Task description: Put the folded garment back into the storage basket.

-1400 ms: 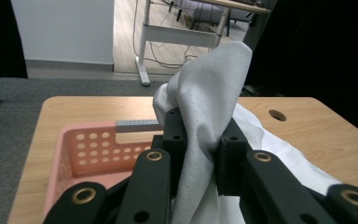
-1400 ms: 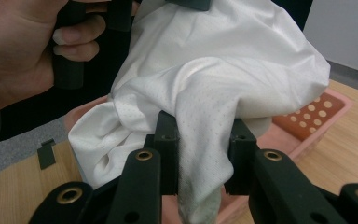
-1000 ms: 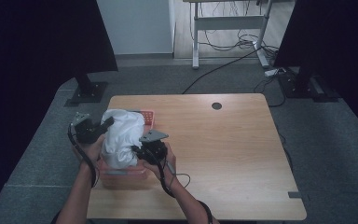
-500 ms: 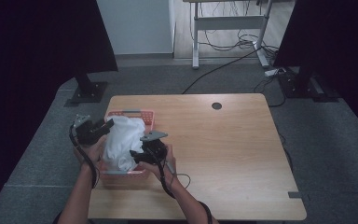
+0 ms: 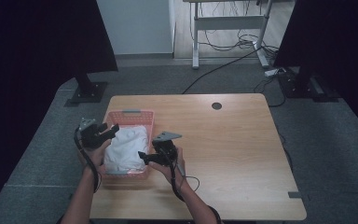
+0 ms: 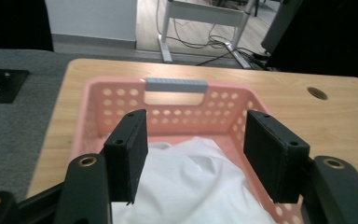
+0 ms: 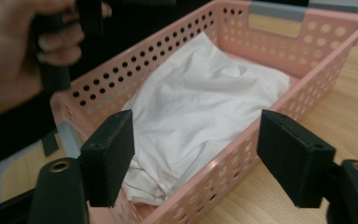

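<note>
basket: pink perforated plastic basket with grey handles, on left part of the wooden table
cloth: white cloth crumpled inside the basket, probably a garment, hard to tell
left gripper: jaws wide apart, empty, over basket's left rim
right gripper: jaws wide apart, empty, just beside basket's right wall
</note>
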`<state>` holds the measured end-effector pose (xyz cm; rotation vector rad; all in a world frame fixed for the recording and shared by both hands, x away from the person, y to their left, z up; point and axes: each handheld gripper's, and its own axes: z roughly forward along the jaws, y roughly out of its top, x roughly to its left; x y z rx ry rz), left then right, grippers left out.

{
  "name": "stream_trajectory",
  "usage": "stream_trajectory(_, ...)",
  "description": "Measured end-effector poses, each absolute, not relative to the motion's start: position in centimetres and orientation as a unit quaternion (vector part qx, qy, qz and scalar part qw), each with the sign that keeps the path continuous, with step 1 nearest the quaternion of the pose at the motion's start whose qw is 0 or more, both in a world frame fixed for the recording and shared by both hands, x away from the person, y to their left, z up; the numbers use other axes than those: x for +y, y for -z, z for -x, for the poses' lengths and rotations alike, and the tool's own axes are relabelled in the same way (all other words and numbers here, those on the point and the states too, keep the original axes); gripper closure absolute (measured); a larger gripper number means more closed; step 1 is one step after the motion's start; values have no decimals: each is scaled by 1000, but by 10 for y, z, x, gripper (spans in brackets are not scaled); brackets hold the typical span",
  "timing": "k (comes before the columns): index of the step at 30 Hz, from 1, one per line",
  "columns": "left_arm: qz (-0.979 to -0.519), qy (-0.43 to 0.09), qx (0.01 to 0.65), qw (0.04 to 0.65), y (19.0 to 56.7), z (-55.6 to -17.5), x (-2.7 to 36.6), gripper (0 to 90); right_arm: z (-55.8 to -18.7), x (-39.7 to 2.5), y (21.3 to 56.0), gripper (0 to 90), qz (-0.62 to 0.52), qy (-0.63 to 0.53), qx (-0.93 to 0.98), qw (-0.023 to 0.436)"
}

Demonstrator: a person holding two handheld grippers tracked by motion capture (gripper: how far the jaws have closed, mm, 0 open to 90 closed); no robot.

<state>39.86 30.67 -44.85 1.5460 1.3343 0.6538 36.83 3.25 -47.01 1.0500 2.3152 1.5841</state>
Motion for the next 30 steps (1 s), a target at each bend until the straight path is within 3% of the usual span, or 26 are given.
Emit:
stream_trajectory(12,-696,-236,464,495,462,-363,260,376,-352,-13,465,293,-345,-542,762,77)
stream_trajectory(30,-766,-201,362,492,469,-316,164,375,-304,-129,479,291,-377,-535,749,108)
